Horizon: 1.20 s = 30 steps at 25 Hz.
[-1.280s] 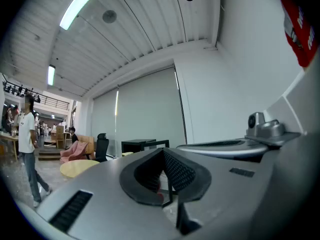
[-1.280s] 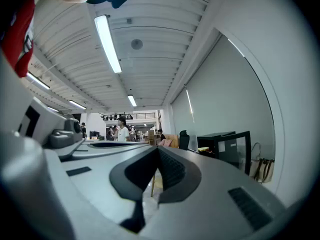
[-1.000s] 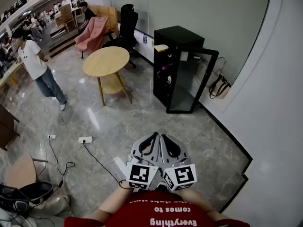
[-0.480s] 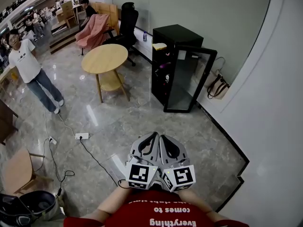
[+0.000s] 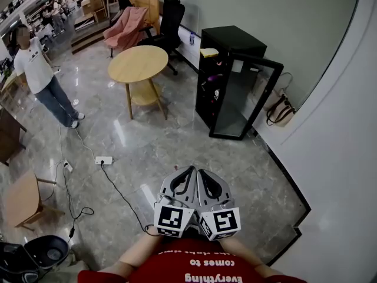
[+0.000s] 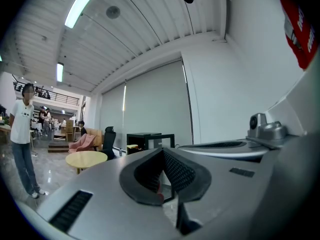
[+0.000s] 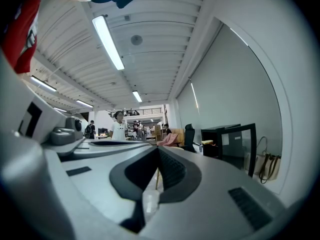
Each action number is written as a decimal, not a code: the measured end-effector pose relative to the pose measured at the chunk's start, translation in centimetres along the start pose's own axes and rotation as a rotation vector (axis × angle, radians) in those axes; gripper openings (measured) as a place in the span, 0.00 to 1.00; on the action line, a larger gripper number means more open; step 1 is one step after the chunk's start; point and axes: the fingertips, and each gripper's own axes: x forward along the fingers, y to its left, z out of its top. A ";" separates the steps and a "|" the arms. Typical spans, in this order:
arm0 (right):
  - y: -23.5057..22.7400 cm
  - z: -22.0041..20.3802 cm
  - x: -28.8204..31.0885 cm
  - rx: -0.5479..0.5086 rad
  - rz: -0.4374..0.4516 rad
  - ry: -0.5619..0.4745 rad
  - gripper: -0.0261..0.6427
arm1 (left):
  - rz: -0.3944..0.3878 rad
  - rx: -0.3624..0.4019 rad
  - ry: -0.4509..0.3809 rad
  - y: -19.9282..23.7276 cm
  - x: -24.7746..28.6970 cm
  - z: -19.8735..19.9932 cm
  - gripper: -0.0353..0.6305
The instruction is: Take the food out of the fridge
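Bright, even indoor light from ceiling strip lights (image 7: 111, 41) at 11 o'clock, pale glare streaks on the glossy floor (image 5: 118, 133), faint shadows, strong fisheye bending and black vignette at gripper-view edges, left gripper (image 6: 162, 150) and right gripper (image 7: 158, 152) soft-focus up close.

Shirt print: red shirt (image 5: 203, 270) at 6 o'clock in the head view, white letters upside down to the camera, reading "Everything" and "comes to"; a 3rd line is cut off and unreadable.
Shirt print, left gripper view: white letters at 1 o'clock, too cropped to read.
Markers: 1 black-and-white square code each on the left cube (image 5: 171, 218) and right cube (image 5: 222, 223), no letters.
Fridge label: white patch on the fridge (image 5: 237, 65) at 1 o'clock, too small to read.
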 end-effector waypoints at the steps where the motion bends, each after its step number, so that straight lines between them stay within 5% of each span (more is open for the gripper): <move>1: -0.6 -0.2 0.9 0.004 0.000 0.004 0.06 | -0.001 -0.001 0.004 0.5 1.0 -0.2 0.06; 8: -4.1 -0.3 10.0 -0.010 -0.017 0.010 0.06 | -0.016 -0.015 -0.013 6.6 8.6 -0.3 0.06; 20: -5.7 1.4 30.6 -0.018 -0.022 -0.017 0.06 | -0.023 -0.003 -0.021 23.7 20.3 1.6 0.06; 30: -10.3 -0.1 41.5 -0.006 -0.068 0.034 0.06 | -0.071 -0.033 -0.006 30.8 29.9 0.1 0.06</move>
